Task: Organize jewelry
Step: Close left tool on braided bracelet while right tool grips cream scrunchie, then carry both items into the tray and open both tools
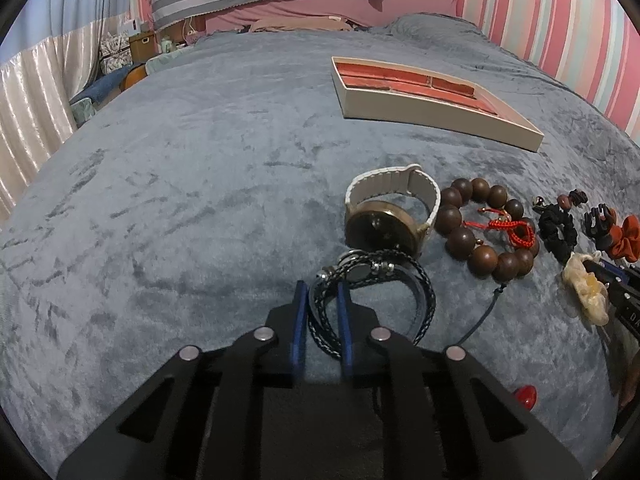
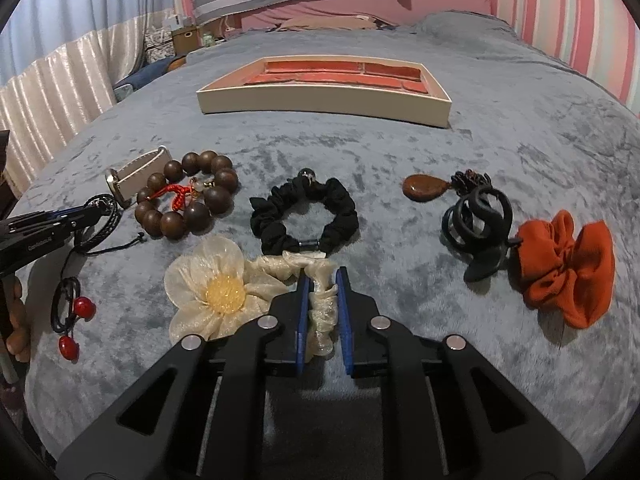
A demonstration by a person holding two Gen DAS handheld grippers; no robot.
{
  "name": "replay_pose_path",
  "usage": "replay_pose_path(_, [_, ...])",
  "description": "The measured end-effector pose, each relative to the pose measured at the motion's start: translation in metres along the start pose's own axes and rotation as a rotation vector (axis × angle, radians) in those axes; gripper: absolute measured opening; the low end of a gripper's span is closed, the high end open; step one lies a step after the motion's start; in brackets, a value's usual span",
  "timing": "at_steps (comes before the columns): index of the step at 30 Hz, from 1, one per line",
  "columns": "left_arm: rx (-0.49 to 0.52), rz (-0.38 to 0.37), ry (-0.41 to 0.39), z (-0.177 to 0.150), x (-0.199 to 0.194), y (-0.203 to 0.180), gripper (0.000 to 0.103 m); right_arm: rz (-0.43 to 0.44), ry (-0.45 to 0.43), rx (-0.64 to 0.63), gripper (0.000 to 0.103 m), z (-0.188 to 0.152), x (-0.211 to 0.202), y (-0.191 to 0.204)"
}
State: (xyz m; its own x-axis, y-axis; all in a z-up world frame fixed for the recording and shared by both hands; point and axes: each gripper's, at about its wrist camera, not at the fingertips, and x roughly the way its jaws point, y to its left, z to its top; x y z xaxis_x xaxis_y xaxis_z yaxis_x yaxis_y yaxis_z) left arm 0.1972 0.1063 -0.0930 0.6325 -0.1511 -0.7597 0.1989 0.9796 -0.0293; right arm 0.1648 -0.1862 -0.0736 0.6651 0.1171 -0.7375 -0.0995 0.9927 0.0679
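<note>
My left gripper [image 1: 322,290] is shut on a dark braided leather bracelet [image 1: 384,280] that rests on the grey-blue bedspread. My right gripper [image 2: 322,280] is shut on the band of a cream flower scrunchie [image 2: 216,284]. Beyond the bracelet lie a watch with a white strap [image 1: 384,216] and a wooden bead bracelet [image 1: 484,228]. A cream tray with red compartments [image 2: 320,100] sits farther back; it also shows in the left wrist view [image 1: 432,110]. A black scrunchie [image 2: 304,212], a brown pendant [image 2: 424,186], a black claw clip [image 2: 478,220] and an orange scrunchie [image 2: 568,264] lie in a row.
A hair tie with red beads [image 2: 70,312] lies at the left, near my left gripper [image 2: 96,210]. A red bead [image 1: 526,396] shows by the left gripper's body. Pillows and a striped blanket are at the bed's far end. Curtains hang on the left.
</note>
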Motion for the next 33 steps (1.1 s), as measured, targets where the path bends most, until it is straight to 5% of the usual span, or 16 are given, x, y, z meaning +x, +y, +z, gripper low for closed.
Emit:
replay_pose_path(14, [0.009,0.03,-0.147,0.028,-0.043,-0.029,0.014,0.046,-0.151,-0.013,0.013,0.037,-0.03,-0.019])
replay_pose_path(23, [0.052,-0.004,-0.224,0.101,-0.047,-0.064,0.014,0.044,-0.238,0.018,0.013,0.1,-0.027,-0.047])
replay_pose_path(33, [0.018,-0.038,-0.213,0.204,0.015,-0.084,0.014,0.025,-0.281,0.025,0.013,0.192,0.016,-0.072])
